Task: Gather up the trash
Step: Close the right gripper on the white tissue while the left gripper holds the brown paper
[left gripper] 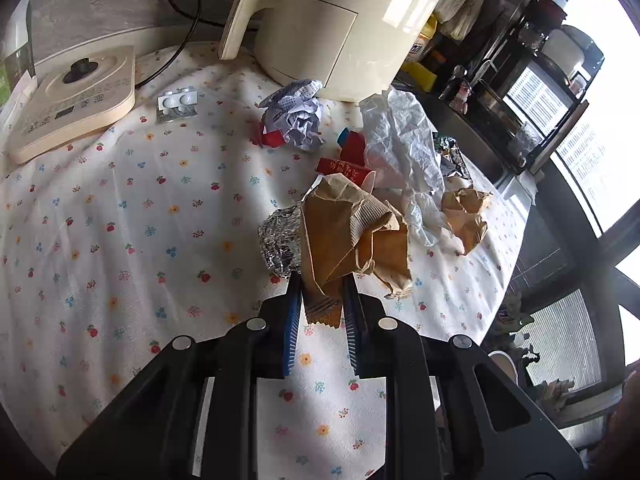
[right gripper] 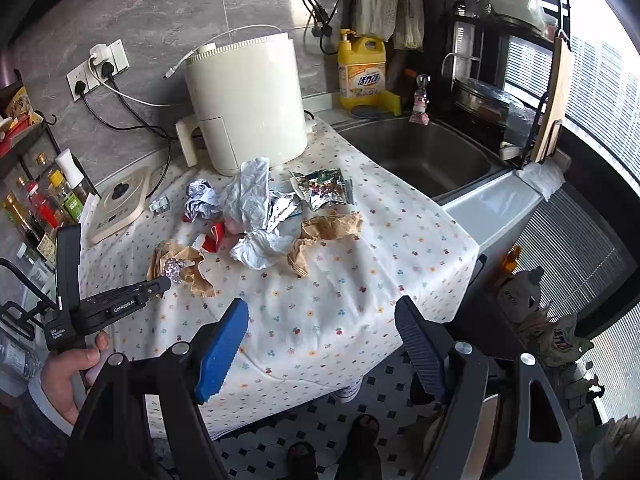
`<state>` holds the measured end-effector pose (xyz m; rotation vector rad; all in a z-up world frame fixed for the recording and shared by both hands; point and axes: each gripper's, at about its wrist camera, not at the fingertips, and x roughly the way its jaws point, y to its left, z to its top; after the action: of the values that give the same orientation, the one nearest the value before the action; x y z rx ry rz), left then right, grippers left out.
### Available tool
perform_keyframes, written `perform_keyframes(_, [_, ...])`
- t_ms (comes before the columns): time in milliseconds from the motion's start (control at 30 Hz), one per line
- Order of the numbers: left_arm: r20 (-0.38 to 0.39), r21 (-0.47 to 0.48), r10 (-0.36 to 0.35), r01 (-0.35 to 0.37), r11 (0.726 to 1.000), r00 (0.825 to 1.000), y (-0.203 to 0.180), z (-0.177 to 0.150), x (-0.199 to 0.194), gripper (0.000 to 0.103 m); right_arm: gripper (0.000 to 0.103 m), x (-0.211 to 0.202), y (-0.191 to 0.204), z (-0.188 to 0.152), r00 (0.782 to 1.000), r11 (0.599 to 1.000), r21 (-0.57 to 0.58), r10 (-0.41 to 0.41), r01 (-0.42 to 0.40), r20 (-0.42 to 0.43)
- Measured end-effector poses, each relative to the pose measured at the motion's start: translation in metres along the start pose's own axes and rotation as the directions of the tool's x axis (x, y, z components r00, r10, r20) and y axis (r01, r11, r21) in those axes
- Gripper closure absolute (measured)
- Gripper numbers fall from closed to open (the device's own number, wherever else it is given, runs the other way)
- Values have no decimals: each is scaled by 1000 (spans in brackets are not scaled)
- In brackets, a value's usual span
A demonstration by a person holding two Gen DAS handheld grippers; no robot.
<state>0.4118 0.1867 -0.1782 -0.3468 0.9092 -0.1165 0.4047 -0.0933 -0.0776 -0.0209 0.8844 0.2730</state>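
Observation:
My left gripper (left gripper: pixel 322 300) is shut on a crumpled brown paper bag (left gripper: pixel 352 236), which also shows in the right wrist view (right gripper: pixel 192 268). A foil ball (left gripper: pixel 280 242) lies just left of it. Beyond lie a red tube (left gripper: pixel 344 170), a crumpled printed paper (left gripper: pixel 296 116), white crumpled paper (left gripper: pixel 404 152), a second brown paper wad (left gripper: pixel 466 212) and a foil snack wrapper (right gripper: pixel 324 188). My right gripper (right gripper: pixel 320 320) is open and empty, off the table's front edge. The left gripper (right gripper: pixel 160 284) appears at the table's left side.
A cream air fryer (right gripper: pixel 244 108) stands at the back of the floral tablecloth (right gripper: pixel 320 280). A cream kettle base (left gripper: pixel 68 100) and a blister pack (left gripper: pixel 178 104) lie at the left. A sink (right gripper: pixel 420 156) is at the right, sauce bottles (right gripper: pixel 36 208) at the left.

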Motion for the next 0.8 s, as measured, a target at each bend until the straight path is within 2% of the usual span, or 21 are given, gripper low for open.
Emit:
perform_keyframes(100, [50, -19, 4, -3, 1000, 999, 3, 3, -19, 83, 37, 24, 15, 11, 997, 996, -49, 72, -73, -26])
perform_keyframes(233, [129, -94, 49, -37, 995, 990, 13, 10, -49, 83, 58, 62, 35, 23, 983, 981, -110, 146, -157, -108])
perform_keyframes(367, [172, -137, 107, -83, 987, 979, 24, 12, -71, 83, 61, 96, 56, 34, 965, 960, -158, 204, -230, -163])
perform_keyframes(500, [191, -204, 175, -136, 970, 966, 43, 4, -94, 83, 68, 129, 77, 42, 956, 946, -212, 199, -245, -216])
perform_keyframes(567, [193, -238, 206, -158, 959, 959, 51, -3, -103, 83, 68, 146, 83, 46, 962, 948, -236, 163, -215, -220])
perform_keyframes(667, [185, -282, 241, -183, 942, 953, 64, -17, -112, 83, 68, 175, 87, 46, 959, 953, -246, 112, -179, -262])
perform_keyframes(767, [172, -310, 264, -202, 929, 949, 72, -29, -117, 83, 76, 199, 91, 39, 945, 954, -251, 76, -161, -317])
perform_keyframes(800, [169, -316, 268, -206, 926, 948, 75, -33, -119, 83, 85, 203, 92, 37, 941, 955, -249, 75, -163, -329])
